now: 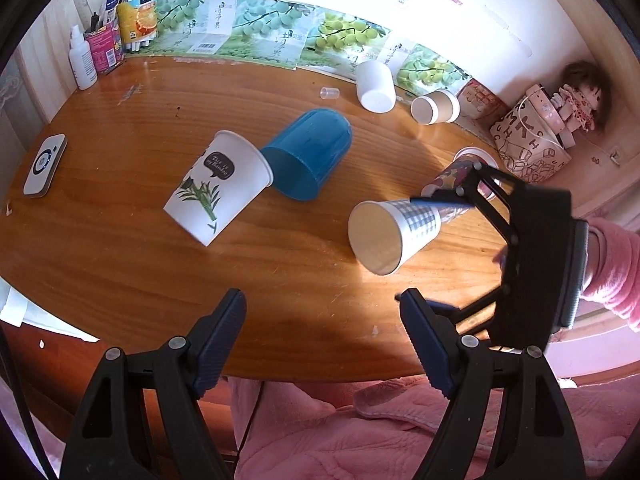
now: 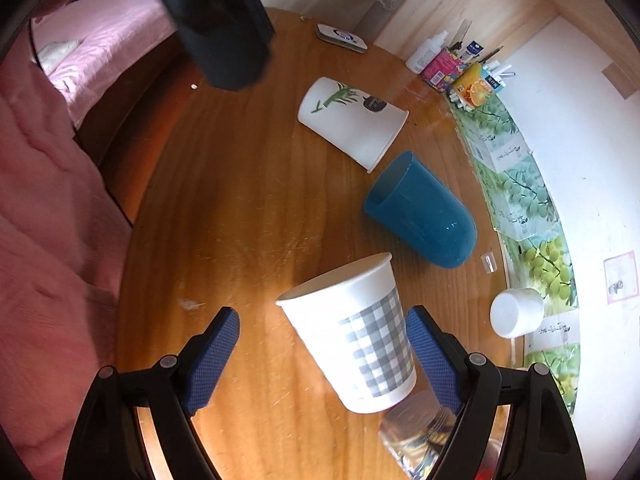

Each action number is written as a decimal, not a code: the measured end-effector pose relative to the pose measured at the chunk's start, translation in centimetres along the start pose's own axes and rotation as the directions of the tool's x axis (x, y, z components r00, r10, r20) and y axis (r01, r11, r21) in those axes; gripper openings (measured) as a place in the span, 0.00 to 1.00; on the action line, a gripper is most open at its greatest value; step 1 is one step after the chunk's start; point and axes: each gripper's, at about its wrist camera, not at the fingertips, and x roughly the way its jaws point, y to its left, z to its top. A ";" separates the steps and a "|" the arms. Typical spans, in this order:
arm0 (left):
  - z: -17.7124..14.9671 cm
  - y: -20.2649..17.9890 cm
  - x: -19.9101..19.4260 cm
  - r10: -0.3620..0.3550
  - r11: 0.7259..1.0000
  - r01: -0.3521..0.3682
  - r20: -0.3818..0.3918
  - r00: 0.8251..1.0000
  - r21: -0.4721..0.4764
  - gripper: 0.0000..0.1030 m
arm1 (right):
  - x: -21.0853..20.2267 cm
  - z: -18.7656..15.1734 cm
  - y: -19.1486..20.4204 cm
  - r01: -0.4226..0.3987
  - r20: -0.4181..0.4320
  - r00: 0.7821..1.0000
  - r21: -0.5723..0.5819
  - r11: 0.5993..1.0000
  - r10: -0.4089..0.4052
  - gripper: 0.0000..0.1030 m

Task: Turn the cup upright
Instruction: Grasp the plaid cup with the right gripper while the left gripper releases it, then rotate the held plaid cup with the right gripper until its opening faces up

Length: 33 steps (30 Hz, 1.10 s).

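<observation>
A grey-checked white paper cup lies on its side on the round wooden table, its mouth toward the table's near edge. My right gripper is open; the cup's lower half lies between its fingers, close to the right finger, no grip visible. In the left wrist view the right gripper reaches over the cup's base. My left gripper is open and empty above the table's near edge. A bamboo-print cup and a blue plastic cup also lie on their sides.
A patterned cup lies beside the checked one. A white cup, a brown cup and a tiny clear cap sit near the back. A white device, pen holders, boxes and a doll line the edges. Pink bedding borders the table.
</observation>
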 end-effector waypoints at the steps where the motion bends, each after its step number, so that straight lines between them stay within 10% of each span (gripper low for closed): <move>1: -0.1 0.2 -0.1 0.001 1.000 -0.001 -0.002 1.000 0.000 0.80 | 0.4 0.2 -0.1 0.004 -0.009 1.000 0.000 1.000 -0.004 0.83; 17: 0.6 3.7 -0.5 -0.006 1.000 0.005 -0.008 1.000 -0.030 0.80 | 3.5 1.9 0.0 -0.043 -0.096 0.995 -0.027 0.999 0.040 0.81; 33: 3.9 3.9 0.7 -0.085 0.993 0.089 -0.046 0.995 0.074 0.80 | 3.7 2.8 -0.9 -0.020 -0.168 0.985 0.125 0.992 0.041 0.34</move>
